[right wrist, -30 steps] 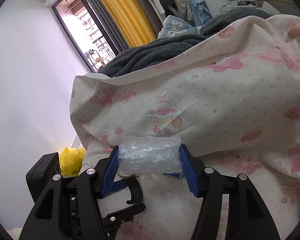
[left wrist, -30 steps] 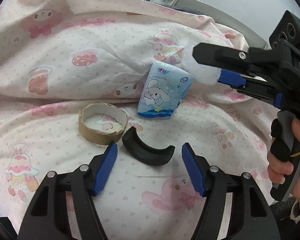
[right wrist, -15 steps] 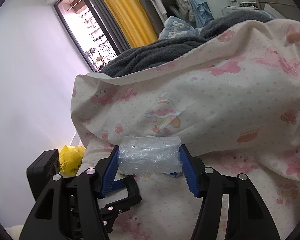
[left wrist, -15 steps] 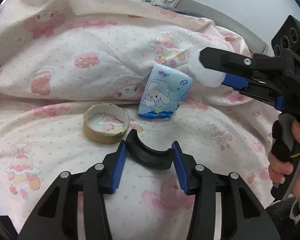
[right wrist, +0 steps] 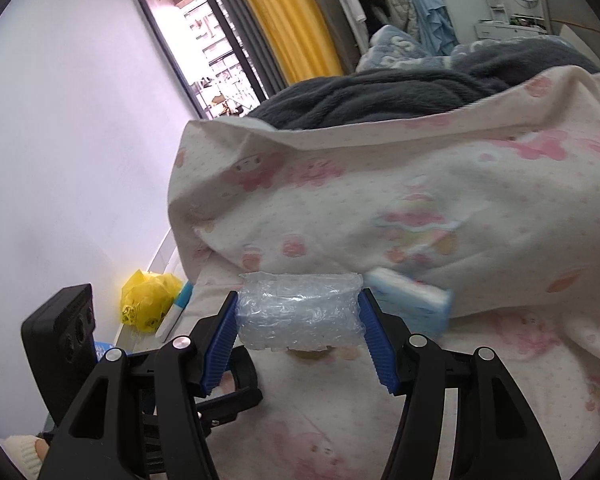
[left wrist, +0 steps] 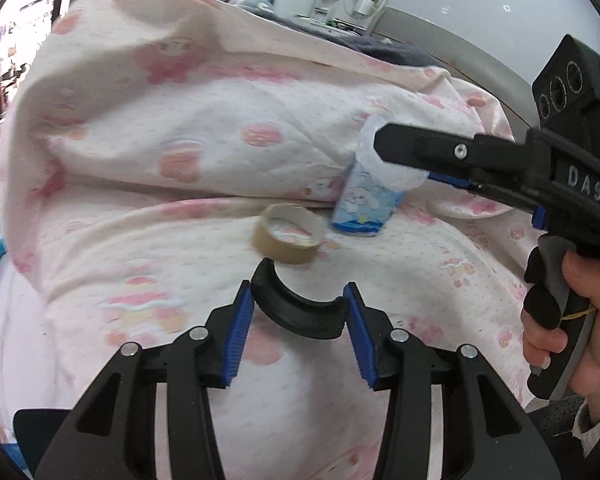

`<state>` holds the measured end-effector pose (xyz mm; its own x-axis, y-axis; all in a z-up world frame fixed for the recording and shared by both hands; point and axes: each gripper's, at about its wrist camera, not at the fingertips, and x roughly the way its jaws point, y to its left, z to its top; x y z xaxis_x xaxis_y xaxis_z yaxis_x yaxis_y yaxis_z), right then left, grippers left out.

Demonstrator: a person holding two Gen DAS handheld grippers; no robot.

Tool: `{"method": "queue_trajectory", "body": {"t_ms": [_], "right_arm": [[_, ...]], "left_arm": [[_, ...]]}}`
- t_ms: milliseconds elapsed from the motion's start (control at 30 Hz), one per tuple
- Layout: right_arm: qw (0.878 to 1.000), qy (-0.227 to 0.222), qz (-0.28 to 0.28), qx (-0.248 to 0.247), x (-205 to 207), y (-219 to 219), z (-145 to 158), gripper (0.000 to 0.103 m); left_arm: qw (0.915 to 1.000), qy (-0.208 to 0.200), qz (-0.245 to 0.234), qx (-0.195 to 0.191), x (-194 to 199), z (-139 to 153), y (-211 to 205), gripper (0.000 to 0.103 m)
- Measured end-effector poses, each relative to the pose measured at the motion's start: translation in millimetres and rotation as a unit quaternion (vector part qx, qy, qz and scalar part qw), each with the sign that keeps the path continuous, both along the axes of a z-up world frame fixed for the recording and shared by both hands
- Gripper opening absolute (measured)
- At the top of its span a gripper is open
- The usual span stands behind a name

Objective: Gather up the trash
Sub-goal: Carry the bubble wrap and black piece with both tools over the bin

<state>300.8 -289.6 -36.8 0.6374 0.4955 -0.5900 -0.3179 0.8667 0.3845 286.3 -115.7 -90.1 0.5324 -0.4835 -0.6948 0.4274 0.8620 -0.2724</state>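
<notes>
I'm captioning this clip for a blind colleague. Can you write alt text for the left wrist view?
The left gripper is shut on a curved black plastic piece above a pink-patterned quilt. Beyond it lie a cardboard tape core and a blue cartoon cup; the right gripper holds crumpled bubble wrap.

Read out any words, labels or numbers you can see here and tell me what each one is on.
"DAS": white letters on the black body of the right claw, cut off at the frame edge, so maybe part of a longer word.
Blue cartoon packet: printing too blurred to read.
Yellow bag: dark markings too small to read.
Nothing else legible.
</notes>
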Motion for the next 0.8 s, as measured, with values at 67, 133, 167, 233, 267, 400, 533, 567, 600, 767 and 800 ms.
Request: {"method": "queue_trajectory", "body": {"t_ms": [67, 133, 167, 233, 267, 400, 533, 567, 600, 767, 800], "right_arm": [[1.000, 0.001, 0.007, -0.002, 2, 11, -1, 0.060], [1.000, 0.002, 0.017, -0.004, 3, 24, -3, 0.060], [1.000, 0.003, 0.024, -0.004, 4, 33, -4, 0.060], [0.999, 0.002, 0.035, -0.007, 5, 47, -5, 0.060], [0.999, 0.002, 0.040, -0.009, 5, 53, -5, 0.060], [0.998, 0.003, 0.063, -0.016, 5, 83, -8, 0.060], [0.996, 0.004, 0.084, -0.025, 3, 109, -11, 0.060], [0.996, 0.004, 0.089, -0.026, 2, 114, -12, 0.060], [0.995, 0.005, 0.094, -0.026, 2, 120, -13, 0.060], [0.993, 0.005, 0.116, -0.028, -2, 149, -14, 0.060], [0.992, 0.005, 0.121, -0.029, -3, 155, -15, 0.060]], "left_arm": [[0.9998, -0.004, 0.016, 0.007, -1, 4, 12, 0.049], [0.9994, -0.009, 0.029, 0.013, -3, 7, 26, 0.049], [0.9993, -0.009, 0.034, 0.013, -3, 8, 32, 0.049], [0.9988, -0.009, 0.047, 0.013, -4, 11, 48, 0.049], [0.9985, -0.009, 0.052, 0.015, -4, 11, 54, 0.049], [0.9971, 0.001, 0.073, 0.023, -6, 10, 81, 0.049], [0.9954, 0.017, 0.089, 0.032, -5, 6, 102, 0.049], [0.9949, 0.021, 0.093, 0.033, -4, 4, 106, 0.049], [0.9942, 0.027, 0.098, 0.036, -5, 3, 112, 0.049], [0.9907, 0.049, 0.118, 0.047, -8, -6, 137, 0.049], [0.9899, 0.054, 0.122, 0.048, -9, -9, 142, 0.049]]}}
